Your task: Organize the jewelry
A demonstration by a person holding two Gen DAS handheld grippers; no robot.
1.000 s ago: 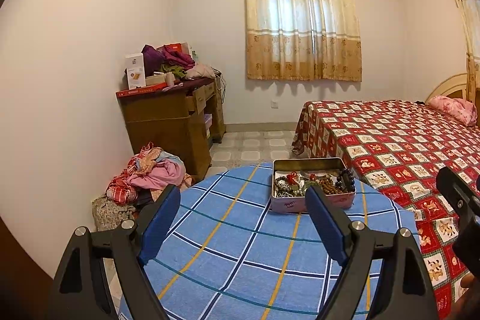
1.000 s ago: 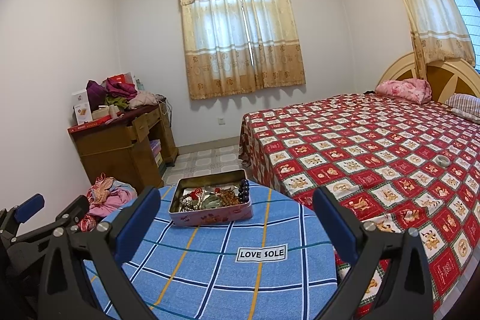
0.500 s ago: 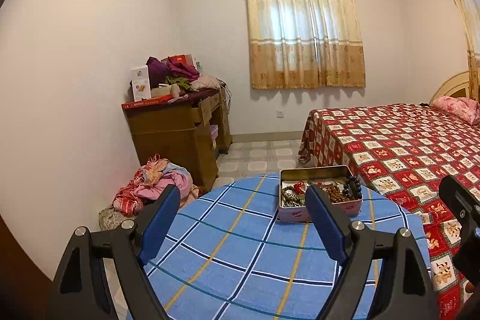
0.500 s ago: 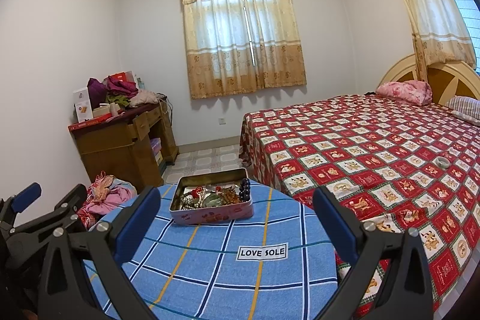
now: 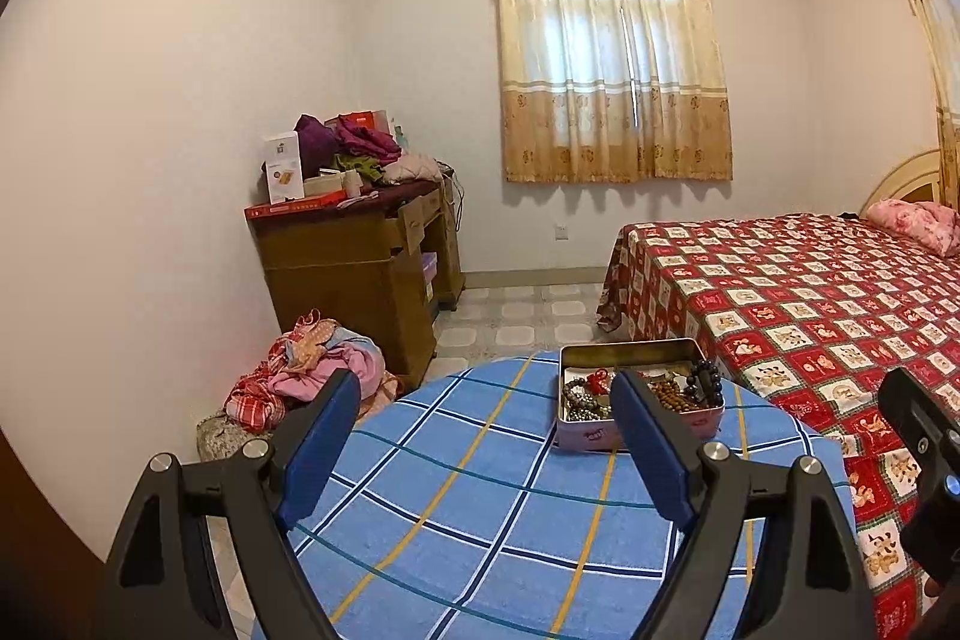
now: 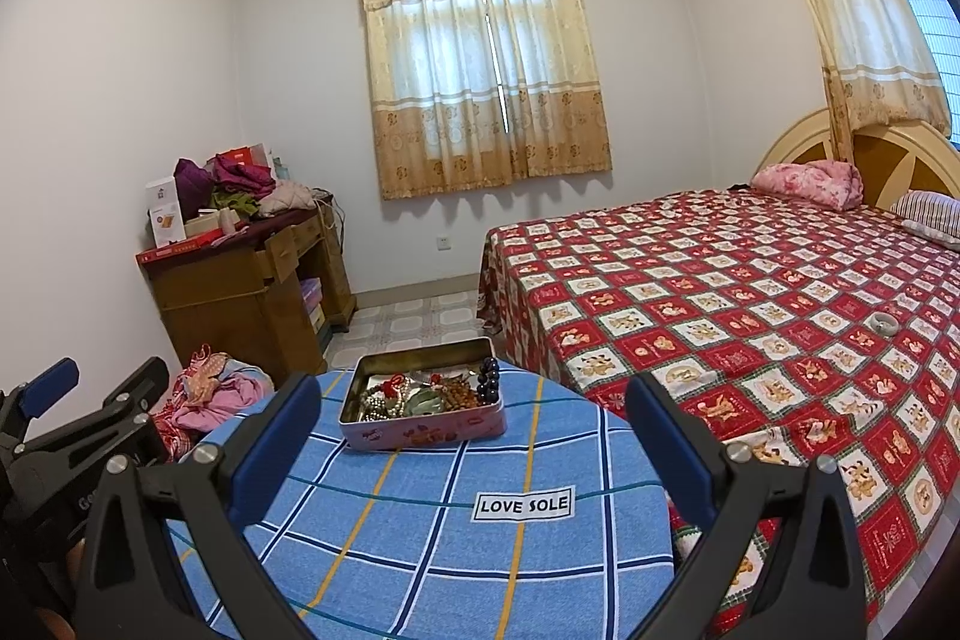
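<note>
A pink tin box stands open at the far side of a round table under a blue checked cloth. It holds a tangle of jewelry: brown bead strings, a dark bead bracelet on its right rim, silver chains and red pieces. My left gripper is open and empty, held above the cloth short of the tin. My right gripper is open and empty, also short of the tin.
A bed with a red patterned cover stands to the right of the table. A wooden desk piled with clothes and boxes is against the left wall, with a heap of clothes on the floor beside it.
The left gripper has tilted upward and drawn back a little, so the tin sits lower and smaller in its view. The right gripper has barely moved. Both stay open.
</note>
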